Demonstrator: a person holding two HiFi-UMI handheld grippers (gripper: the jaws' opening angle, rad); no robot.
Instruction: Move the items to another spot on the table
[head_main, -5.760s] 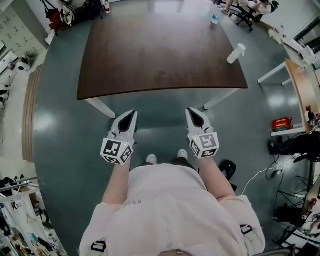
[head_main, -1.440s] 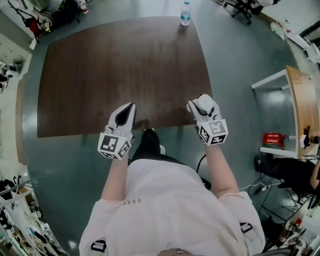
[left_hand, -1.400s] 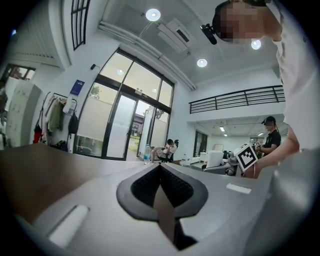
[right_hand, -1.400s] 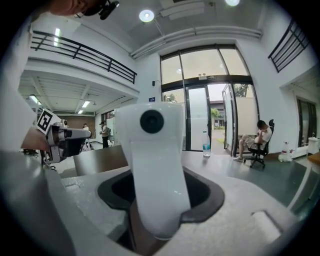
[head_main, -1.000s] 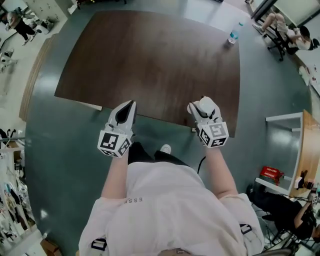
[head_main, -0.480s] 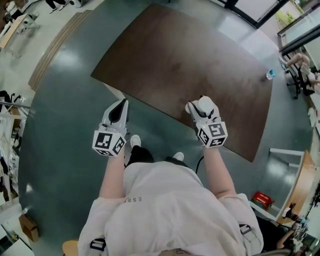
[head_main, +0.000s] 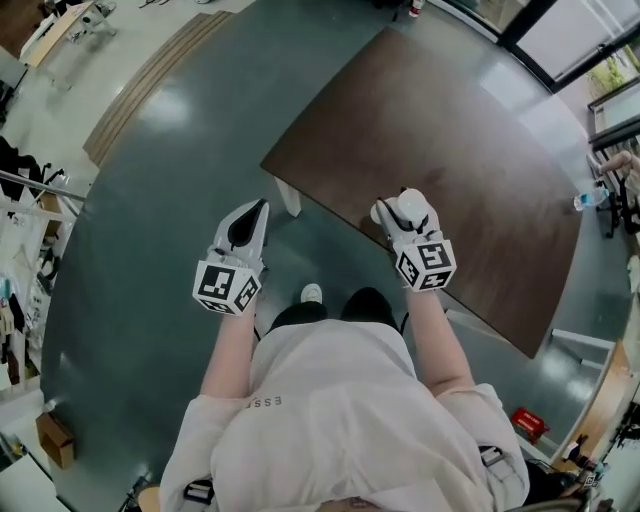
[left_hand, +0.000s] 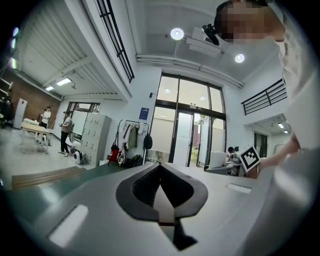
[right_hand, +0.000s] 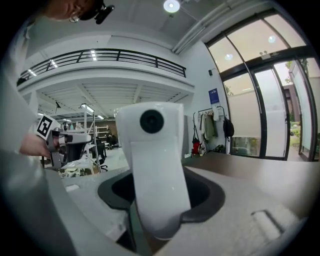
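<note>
My right gripper (head_main: 405, 212) is shut on a white cylinder-shaped container (head_main: 411, 207) and holds it over the near edge of the dark brown table (head_main: 440, 130). In the right gripper view the white container (right_hand: 152, 165) stands upright between the dark pads (right_hand: 207, 197), with a round black spot near its top; the right gripper (right_hand: 157, 200) clasps its lower part. My left gripper (head_main: 246, 226) hangs over the green floor, left of the table, its jaws closed with nothing in them. In the left gripper view the left gripper (left_hand: 160, 167) shows its tips meeting.
A water bottle (head_main: 588, 199) stands at the table's far right edge. A table leg (head_main: 289, 198) shows at the near corner. Desks, chairs and people fill the room's edges; a coat rack (left_hand: 131, 142) stands by the glass doors.
The right gripper, once empty, now holds the white container that lay on the table's right edge. Over the last second the view has swung, so the table sits further right; both grippers keep their pose.
</note>
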